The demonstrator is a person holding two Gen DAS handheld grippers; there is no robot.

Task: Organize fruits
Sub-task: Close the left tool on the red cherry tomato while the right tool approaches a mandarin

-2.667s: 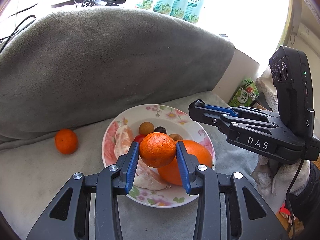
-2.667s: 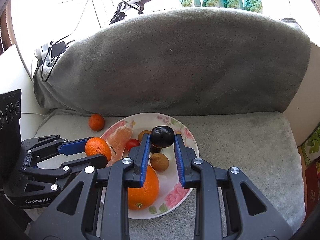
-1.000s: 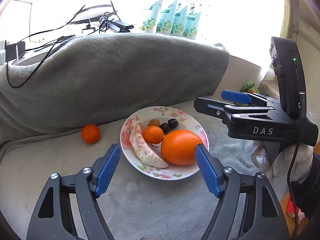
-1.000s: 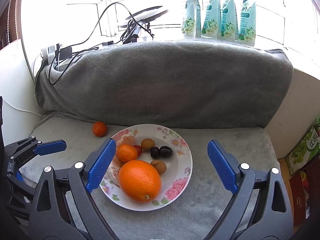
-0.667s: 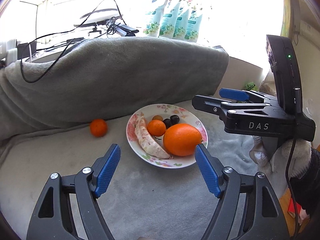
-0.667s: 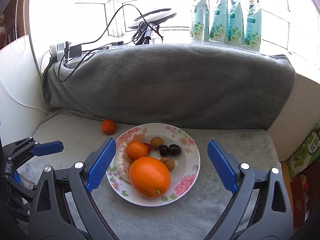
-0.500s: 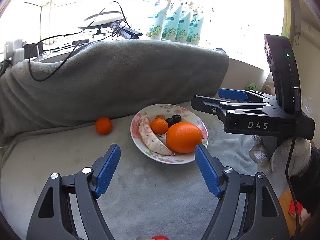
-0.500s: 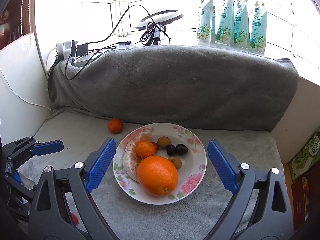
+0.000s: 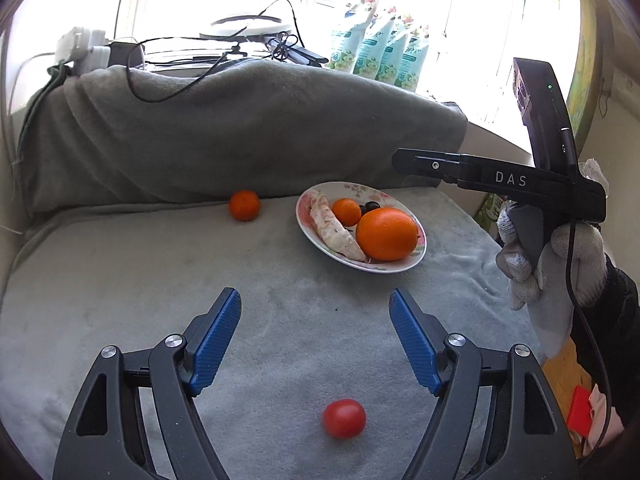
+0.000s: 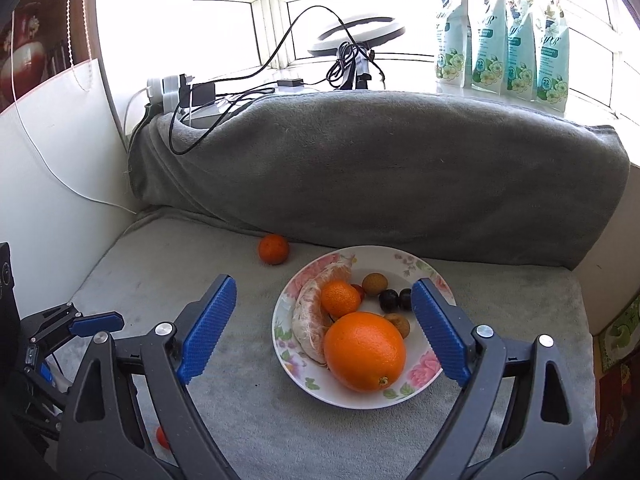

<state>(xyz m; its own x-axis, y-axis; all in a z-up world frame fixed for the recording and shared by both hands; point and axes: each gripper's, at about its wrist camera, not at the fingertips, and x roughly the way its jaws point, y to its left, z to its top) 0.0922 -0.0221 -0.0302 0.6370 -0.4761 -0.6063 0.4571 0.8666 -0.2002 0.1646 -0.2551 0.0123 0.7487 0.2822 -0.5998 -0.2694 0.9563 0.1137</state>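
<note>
A floral plate [image 9: 416,258] [image 10: 344,396] on the grey blanket holds a large orange [image 9: 387,233] [image 10: 365,351], a small mandarin [image 9: 347,212] [image 10: 340,298], a peeled pomelo segment [image 9: 334,233] [image 10: 310,320], dark plums [image 10: 389,300] and small brown fruits [image 10: 375,283]. A loose mandarin [image 9: 244,205] [image 10: 273,249] lies left of the plate. A red tomato [image 9: 344,418] [image 10: 161,437] lies on the blanket near me. My left gripper [image 9: 316,340] is open and empty above the tomato. My right gripper [image 10: 324,324] is open and empty, in front of the plate.
A rolled grey blanket [image 9: 240,128] [image 10: 380,168] forms a high back wall. Cables, chargers and a ring light [image 10: 352,28] sit on the sill with several detergent pouches [image 10: 504,40]. A white wall [image 10: 52,184] bounds the left side. Green packaging [image 10: 620,320] lies at the right edge.
Both grippers released their fruit onto the plate, opened and pulled back from it. The left gripper swung left and lower, bringing the red tomato into view beneath it.
</note>
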